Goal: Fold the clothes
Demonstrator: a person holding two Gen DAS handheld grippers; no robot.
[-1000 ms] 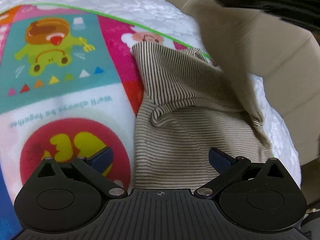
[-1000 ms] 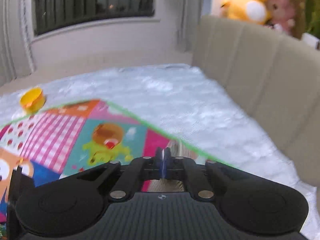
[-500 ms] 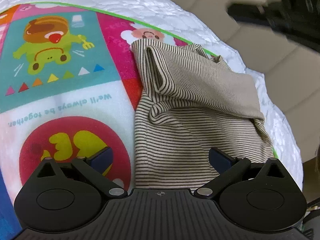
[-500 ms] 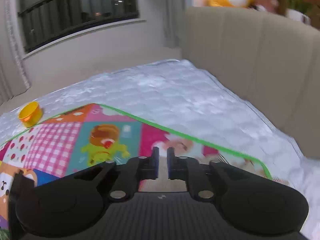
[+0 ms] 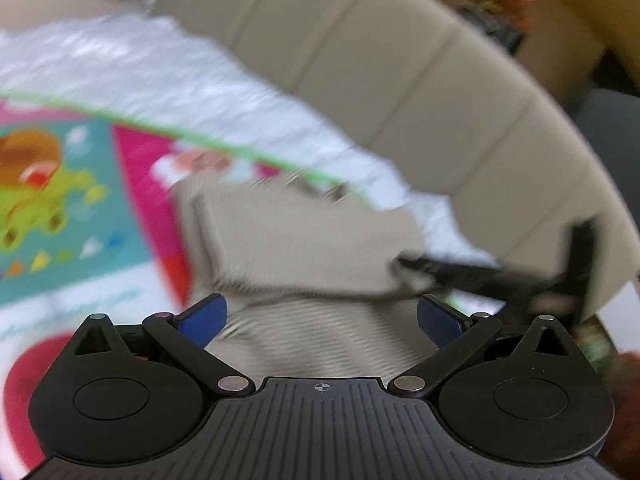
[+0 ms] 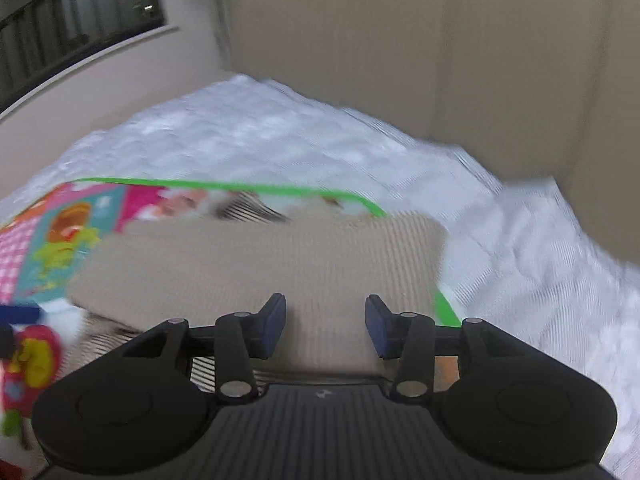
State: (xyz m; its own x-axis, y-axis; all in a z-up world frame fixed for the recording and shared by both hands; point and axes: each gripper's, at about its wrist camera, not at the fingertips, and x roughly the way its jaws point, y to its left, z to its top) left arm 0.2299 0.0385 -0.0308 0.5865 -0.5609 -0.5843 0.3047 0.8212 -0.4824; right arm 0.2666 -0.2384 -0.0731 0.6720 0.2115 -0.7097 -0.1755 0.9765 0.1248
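the striped shirt lies half-folded mid-frame on the play mat. my right gripper and left gripper hover over it, jaws wide, holding nothing. i should pinch the near hem at both corners, lift evenly, and fold flat.

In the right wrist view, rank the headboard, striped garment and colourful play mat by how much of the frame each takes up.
1. Beige headboard, largest.
2. Striped garment.
3. Colourful play mat, smallest; the garment covers much of it.

The garment's nearness to the camera inflates it, so the last two are unsure.
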